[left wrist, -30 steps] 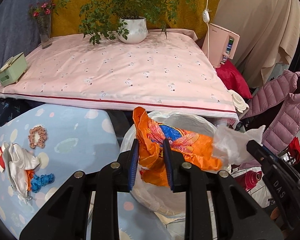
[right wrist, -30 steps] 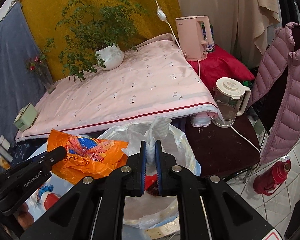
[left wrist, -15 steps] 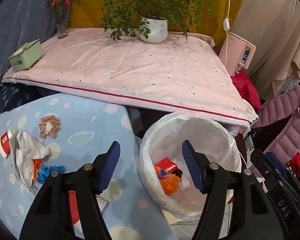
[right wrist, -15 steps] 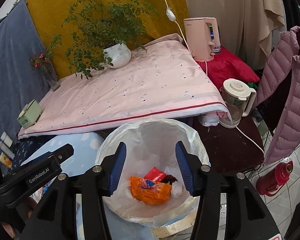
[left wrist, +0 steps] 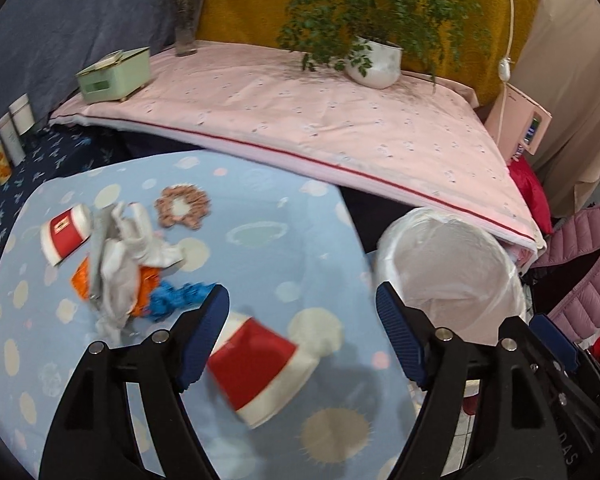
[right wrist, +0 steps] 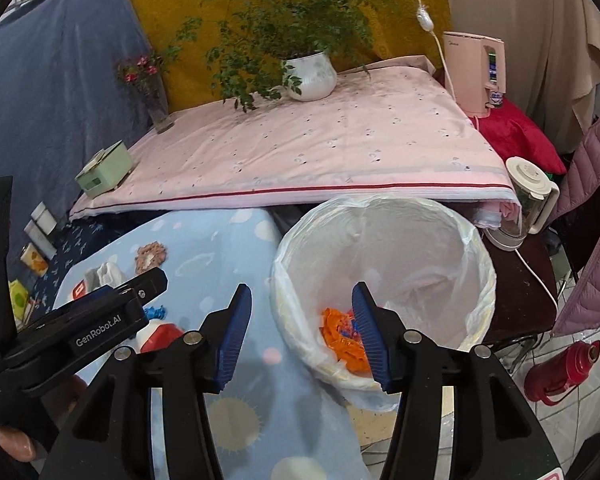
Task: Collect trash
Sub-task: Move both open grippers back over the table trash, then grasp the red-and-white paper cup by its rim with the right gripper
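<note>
My left gripper (left wrist: 302,336) is open and empty above a red and white paper cup (left wrist: 260,368) lying on the blue table (left wrist: 260,216). A second red and white cup (left wrist: 66,234), crumpled white tissue (left wrist: 128,256), orange wrapper bits (left wrist: 80,278) and blue scrap (left wrist: 176,298) lie at the table's left. My right gripper (right wrist: 300,334) is open and empty over the near rim of the white-lined trash bin (right wrist: 384,208), which holds the orange wrapper (right wrist: 340,338). The bin also shows in the left wrist view (left wrist: 448,264).
A brown scrunchie (left wrist: 183,206) lies on the table. Behind is a pink-covered bed (left wrist: 320,120) with a potted plant (left wrist: 374,62), a green box (left wrist: 114,70) and a flower vase (left wrist: 186,32). A blender jug (right wrist: 528,196) and red thermos (right wrist: 560,370) stand right of the bin.
Both grippers opened and dropped the orange wrapper and white tissue into the bin. The left gripper then swung left over the table, above the red cup.
</note>
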Motion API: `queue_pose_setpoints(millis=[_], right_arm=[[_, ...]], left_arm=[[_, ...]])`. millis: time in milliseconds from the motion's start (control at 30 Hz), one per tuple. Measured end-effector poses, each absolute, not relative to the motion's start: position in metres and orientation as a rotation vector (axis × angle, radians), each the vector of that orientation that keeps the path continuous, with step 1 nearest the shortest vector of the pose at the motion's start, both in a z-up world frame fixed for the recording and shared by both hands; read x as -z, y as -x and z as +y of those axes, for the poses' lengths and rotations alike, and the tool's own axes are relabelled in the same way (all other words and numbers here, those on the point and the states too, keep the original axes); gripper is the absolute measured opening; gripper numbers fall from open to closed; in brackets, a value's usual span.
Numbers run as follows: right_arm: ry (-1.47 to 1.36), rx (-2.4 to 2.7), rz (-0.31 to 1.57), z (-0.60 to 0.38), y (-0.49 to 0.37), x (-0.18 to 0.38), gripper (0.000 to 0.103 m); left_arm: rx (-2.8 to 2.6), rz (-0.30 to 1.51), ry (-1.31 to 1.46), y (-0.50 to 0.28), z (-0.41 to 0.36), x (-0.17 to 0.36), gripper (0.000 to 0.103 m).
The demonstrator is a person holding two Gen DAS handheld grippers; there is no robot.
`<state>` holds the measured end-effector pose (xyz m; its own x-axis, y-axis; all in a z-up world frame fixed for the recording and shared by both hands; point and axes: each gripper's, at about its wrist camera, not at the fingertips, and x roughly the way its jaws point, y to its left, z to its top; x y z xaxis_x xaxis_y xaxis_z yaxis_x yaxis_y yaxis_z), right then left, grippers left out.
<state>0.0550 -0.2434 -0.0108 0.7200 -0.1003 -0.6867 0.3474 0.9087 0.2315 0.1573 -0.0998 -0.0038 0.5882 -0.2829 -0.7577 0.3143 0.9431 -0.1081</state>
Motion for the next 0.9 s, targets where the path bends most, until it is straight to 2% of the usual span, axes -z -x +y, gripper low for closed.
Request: queue_pose_setpoints(millis=[467,900], right_arm=[[-0.295,0.106,0.821,-0.157,-0.075,0.032,0.051],[-0.355,0.002,0.978,-0.114,-0.09,0.098,0.051]], left_arm=[[0.16,0.911,0.068,-0.183,0.018,0.025,0.076],[0.111,0.958,0.131,-0.198,0.072,0.052,0.076]])
